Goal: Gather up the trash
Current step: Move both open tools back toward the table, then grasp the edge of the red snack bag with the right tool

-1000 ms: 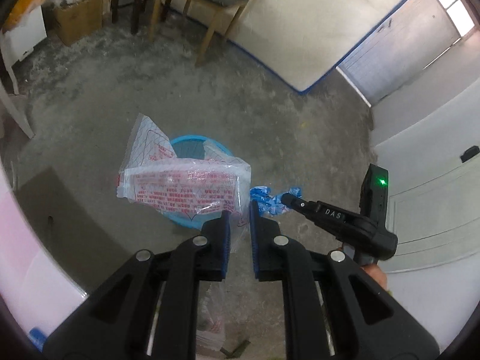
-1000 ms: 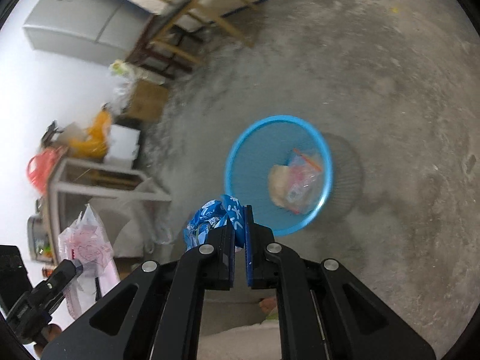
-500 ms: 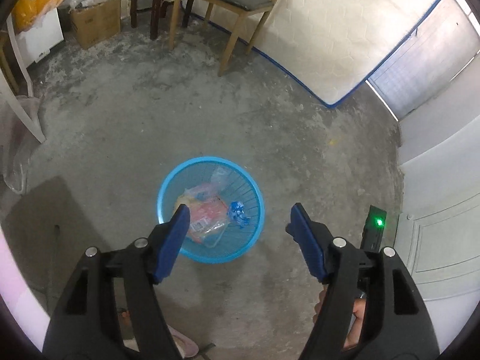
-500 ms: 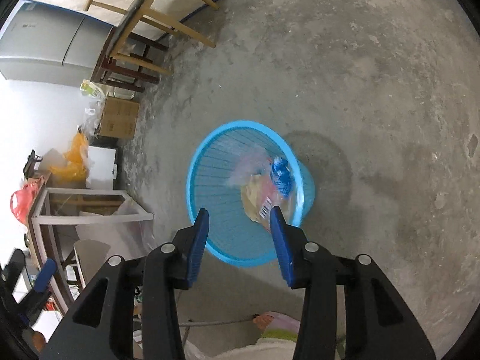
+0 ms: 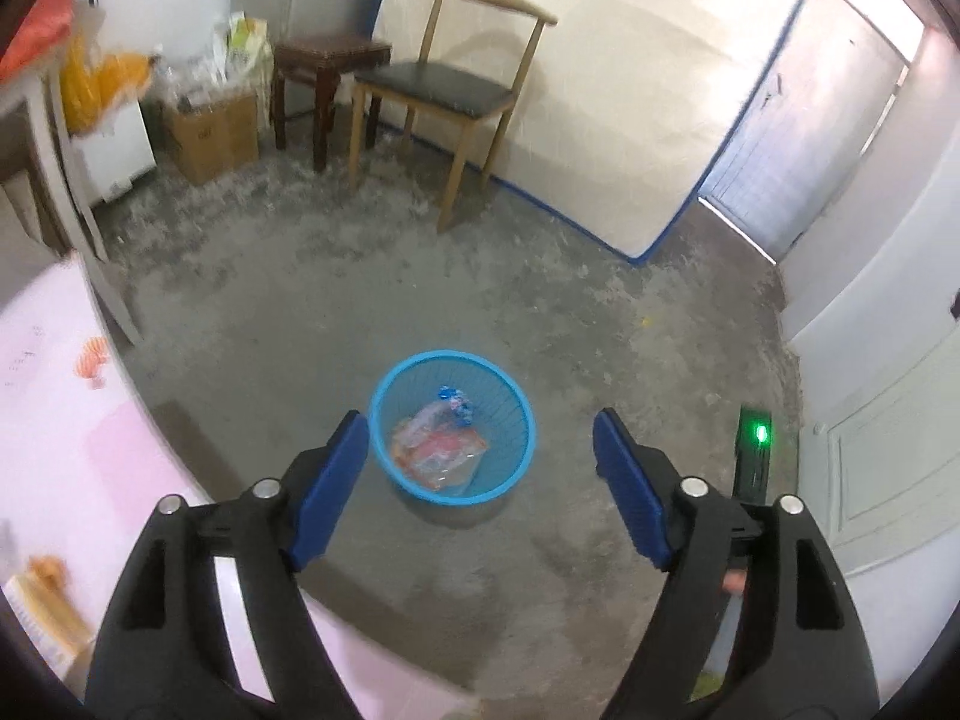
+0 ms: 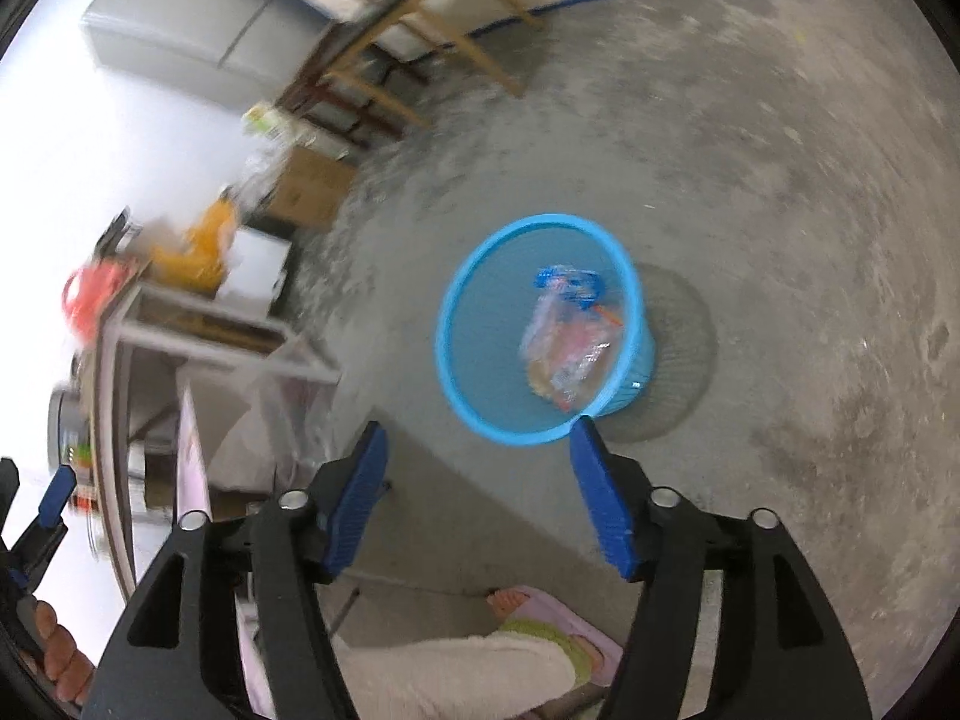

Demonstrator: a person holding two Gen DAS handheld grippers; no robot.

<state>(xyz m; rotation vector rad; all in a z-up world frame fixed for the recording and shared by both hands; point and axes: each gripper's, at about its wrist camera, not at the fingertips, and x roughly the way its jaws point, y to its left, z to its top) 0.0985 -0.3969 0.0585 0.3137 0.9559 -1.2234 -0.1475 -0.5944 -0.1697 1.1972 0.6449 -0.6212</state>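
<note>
Floor [image 5: 540, 324]: bare grey concrete, mottled. One mattress [image 5: 630, 108] leaning upright against far wall, blue piping along its edges. One wooden chair [image 5: 444, 90] with dark seat in front of it, one dark wooden stool [image 5: 327, 69] beside chair, one cardboard box [image 5: 213, 132] next to stool; printing on box too small to read.

One blue mesh bin [image 5: 451, 426] on open floor, well apart from the furniture. Inside, at the bottom: one clear plastic bag [image 5: 438, 450] with red printing, text not legible; one crumpled blue wrapper [image 5: 457, 405] resting at upper edge of that bag. More trash under the bag, count not resolvable.

Left gripper [image 5: 480, 456]: released, jaws opening, blue pads spread wide, nothing between them; bin seen through the gap.

Right gripper [image 6: 477, 474]: released, jaws opening, nothing between pads; bin rim just above right fingertip in right wrist view. Same view motion-blurred toward left edge.
</note>
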